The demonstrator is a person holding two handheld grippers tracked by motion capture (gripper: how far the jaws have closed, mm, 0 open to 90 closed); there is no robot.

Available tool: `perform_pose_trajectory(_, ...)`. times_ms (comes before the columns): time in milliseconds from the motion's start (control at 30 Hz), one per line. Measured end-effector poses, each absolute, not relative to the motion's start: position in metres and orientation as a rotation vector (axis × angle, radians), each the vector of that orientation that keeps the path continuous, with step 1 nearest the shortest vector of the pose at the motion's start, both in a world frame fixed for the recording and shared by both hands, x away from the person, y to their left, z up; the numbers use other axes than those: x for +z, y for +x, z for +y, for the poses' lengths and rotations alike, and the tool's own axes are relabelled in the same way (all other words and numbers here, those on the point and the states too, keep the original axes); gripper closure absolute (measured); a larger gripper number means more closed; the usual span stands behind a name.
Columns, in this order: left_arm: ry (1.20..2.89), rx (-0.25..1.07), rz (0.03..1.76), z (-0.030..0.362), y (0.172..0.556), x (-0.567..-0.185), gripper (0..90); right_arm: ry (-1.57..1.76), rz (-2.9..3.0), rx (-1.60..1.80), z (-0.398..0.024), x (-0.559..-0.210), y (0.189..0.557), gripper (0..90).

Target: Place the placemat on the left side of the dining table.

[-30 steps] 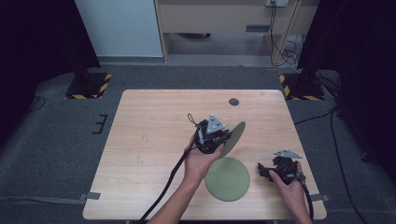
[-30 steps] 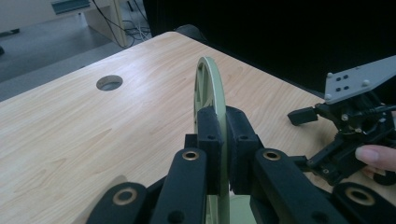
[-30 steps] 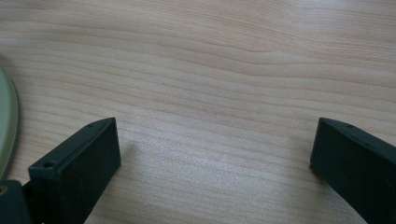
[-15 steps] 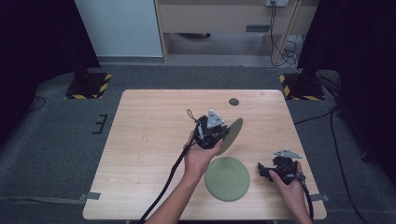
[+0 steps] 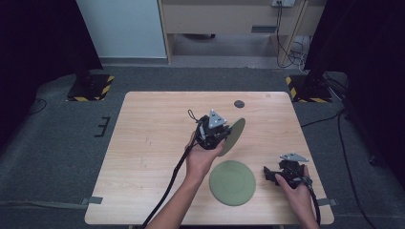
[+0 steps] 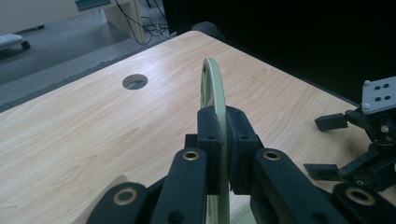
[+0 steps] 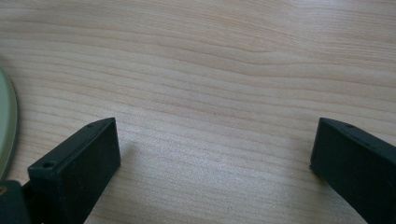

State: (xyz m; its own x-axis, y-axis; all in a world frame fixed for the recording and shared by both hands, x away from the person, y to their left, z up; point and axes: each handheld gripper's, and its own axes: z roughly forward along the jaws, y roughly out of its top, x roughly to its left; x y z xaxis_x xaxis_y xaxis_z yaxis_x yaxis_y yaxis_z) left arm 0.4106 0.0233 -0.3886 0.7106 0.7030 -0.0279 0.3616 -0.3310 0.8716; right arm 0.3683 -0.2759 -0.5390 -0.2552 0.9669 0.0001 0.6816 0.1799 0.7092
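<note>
Left gripper (image 5: 223, 134) clamps a green plate (image 5: 235, 135) by its rim, held on edge, flat faces parallel to the pads, clear of the table (image 5: 153, 143). Second green plate (image 5: 232, 182) lies flat below and toward the person from this gripper, probably the stacking target. Right gripper (image 5: 268, 174), jaws wide and empty, rests just beside that flat plate.

Light wooden table (image 5: 153, 143) with a flat green plate (image 5: 232, 182) near its front edge.
</note>
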Motion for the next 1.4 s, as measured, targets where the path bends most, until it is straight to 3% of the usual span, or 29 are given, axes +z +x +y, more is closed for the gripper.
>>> perform_pose_trajectory(1400,1.911,0.513,0.869,0.062,0.415,-0.371,85.9,1.547,2.008,0.835,-0.276,-0.539,0.368,1.7)
